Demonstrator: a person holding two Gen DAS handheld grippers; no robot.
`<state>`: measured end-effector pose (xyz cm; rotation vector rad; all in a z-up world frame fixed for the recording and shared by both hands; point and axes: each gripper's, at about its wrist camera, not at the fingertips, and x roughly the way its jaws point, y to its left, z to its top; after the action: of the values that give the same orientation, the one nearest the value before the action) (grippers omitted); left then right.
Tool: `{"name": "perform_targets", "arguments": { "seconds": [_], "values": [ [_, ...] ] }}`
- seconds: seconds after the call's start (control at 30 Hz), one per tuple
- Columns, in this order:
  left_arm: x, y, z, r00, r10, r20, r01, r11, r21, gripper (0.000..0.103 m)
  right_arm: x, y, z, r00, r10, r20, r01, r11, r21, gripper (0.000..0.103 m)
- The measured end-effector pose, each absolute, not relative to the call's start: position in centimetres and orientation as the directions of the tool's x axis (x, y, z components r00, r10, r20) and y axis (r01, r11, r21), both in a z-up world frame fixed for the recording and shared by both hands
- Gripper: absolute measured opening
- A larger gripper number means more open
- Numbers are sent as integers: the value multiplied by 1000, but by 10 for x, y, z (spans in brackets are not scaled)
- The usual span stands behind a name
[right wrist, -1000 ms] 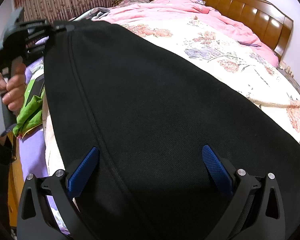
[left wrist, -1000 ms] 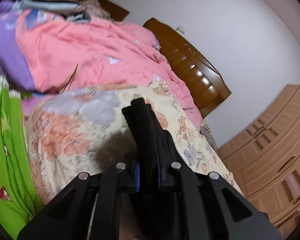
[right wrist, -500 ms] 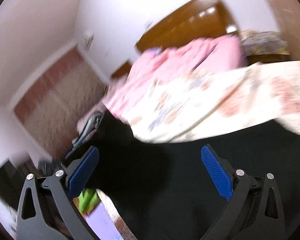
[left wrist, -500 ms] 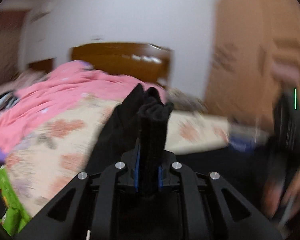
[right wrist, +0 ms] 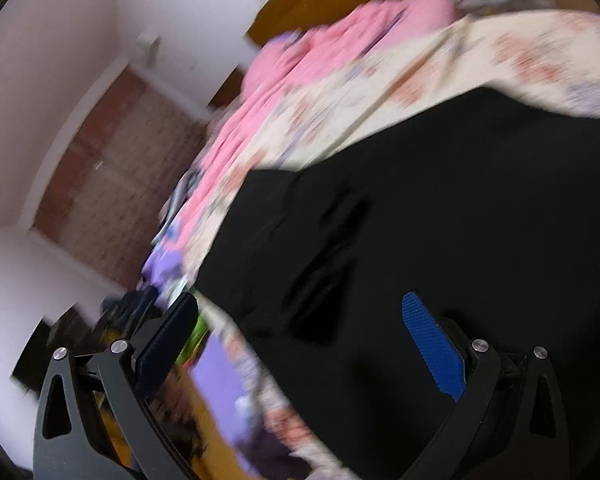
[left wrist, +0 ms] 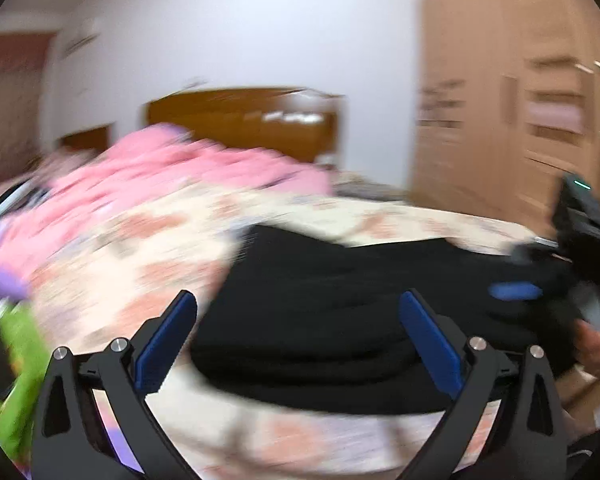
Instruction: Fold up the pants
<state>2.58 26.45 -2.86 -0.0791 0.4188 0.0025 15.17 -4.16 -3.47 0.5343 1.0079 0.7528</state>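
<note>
Pants (left wrist: 340,320) on bed (left wrist: 140,264); quilt (left wrist: 172,176) behind, left; headboard (left wrist: 240,120) beyond quilt; wardrobe (left wrist: 512,120) right of bed.

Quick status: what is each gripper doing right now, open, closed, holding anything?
Left gripper: open, holding nothing; the black pants lie on the bed beyond it.
Right gripper: open, holding nothing, above the pants.
</note>
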Motion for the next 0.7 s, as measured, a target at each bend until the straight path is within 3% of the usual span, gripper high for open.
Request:
{"name": "perform_targets", "arguments": {
  "seconds": [0.1, 0.27, 0.3, 0.37, 0.43, 0.47, 0.6, 0.7],
  "values": [
    [19, 311, -46, 878, 76, -473, -152, 981, -124, 101, 155, 0, -48, 206, 771, -603, -324, 635, 701, 99],
    [6, 323, -64, 866, 79, -494, -172, 974, -145, 101, 176, 44, -64, 169, 763, -624, -311, 642, 701, 96],
    [9, 319, -68, 865, 70, -498, -159, 978, -138, 101, 182, 50, -64, 175, 772, -611, -315, 632, 708, 88],
    [12, 310, -71, 863, 55, -503, -132, 984, -119, 101, 195, 60, -69, 189, 775, -603, -293, 631, 718, 81],
    [21, 304, -76, 858, 55, -510, -115, 990, -87, 101, 205, 64, -78, 208, 769, -605, -253, 640, 726, 59],
    [25, 299, -78, 852, 62, -520, -113, 991, -66, 101, 207, 63, -82, 225, 764, -604, -237, 644, 727, 42],
    [41, 305, -93, 825, 91, -558, -141, 989, -48, 101, 194, 60, -71, 314, 783, -538, -290, 618, 731, 28],
    [54, 313, -97, 798, 150, -583, -209, 977, -34, 101, 183, 65, -26, 382, 794, -473, -412, 604, 682, 23]
  ]
}}
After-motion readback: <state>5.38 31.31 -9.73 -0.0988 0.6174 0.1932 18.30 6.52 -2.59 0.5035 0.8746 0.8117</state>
